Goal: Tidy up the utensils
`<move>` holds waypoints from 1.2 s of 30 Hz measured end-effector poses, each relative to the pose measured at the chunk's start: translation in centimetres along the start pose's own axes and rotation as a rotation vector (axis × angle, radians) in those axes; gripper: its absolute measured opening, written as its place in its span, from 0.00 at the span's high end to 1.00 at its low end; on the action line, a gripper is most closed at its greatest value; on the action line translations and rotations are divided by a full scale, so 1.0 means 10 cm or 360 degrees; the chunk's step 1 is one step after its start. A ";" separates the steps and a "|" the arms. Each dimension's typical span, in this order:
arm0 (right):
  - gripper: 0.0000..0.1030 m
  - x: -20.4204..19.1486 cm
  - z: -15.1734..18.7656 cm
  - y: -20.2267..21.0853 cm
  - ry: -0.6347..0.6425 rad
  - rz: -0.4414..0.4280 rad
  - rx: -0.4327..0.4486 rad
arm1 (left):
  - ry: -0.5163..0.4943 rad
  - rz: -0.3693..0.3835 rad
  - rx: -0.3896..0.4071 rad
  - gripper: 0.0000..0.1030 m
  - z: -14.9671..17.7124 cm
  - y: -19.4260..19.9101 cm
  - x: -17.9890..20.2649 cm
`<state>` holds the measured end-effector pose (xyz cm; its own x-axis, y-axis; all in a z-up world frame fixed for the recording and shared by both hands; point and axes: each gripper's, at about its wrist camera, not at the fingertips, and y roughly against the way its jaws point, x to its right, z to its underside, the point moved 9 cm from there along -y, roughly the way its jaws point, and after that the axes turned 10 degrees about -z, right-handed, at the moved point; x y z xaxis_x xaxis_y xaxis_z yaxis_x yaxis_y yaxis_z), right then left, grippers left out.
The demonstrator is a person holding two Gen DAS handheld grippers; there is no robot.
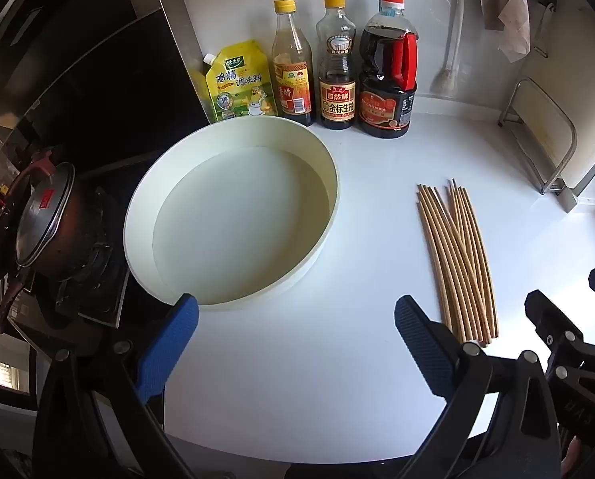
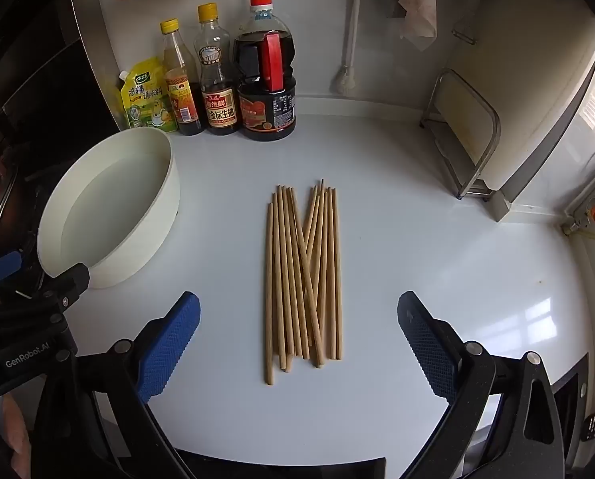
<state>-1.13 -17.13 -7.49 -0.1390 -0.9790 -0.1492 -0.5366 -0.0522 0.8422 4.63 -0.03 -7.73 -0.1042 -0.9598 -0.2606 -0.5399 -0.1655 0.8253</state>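
Note:
Several wooden chopsticks [image 2: 303, 275] lie loose and partly crossed on the white counter, straight ahead of my right gripper [image 2: 297, 319], which is open and empty above their near ends. In the left wrist view the same chopsticks [image 1: 457, 259] lie to the right. My left gripper [image 1: 295, 319] is open and empty, hanging over bare counter just in front of a round cream tray [image 1: 331, 203] with nothing in it. That round cream tray [image 2: 173, 199] sits at the left in the right wrist view. The right gripper's black frame [image 1: 557, 327] shows at the lower right of the left view.
Three sauce bottles [image 2: 217, 76] and a yellow seasoning pouch [image 2: 145, 95] line the back wall. A dark pot [image 1: 50, 223] sits on the stove at the left. A metal rack with a board [image 2: 465, 135] stands at the right. Cloths hang above.

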 end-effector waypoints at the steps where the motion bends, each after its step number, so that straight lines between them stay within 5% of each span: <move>1: 0.08 0.00 0.00 0.00 0.0000 0.0001 -0.0001 | 0.0001 -0.0003 0.0005 0.06 0.00 0.00 0.00; 36: 0.08 -0.02 -0.08 0.02 0.0026 0.0010 0.0009 | 0.0007 -0.0021 -0.0005 0.06 -0.02 -0.03 -0.13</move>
<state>-0.52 -17.08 -6.90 -0.1285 -0.9824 -0.1355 -0.5405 -0.0452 0.8402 5.09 1.26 -7.49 -0.0937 -0.9584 -0.2694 -0.5385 -0.1788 0.8234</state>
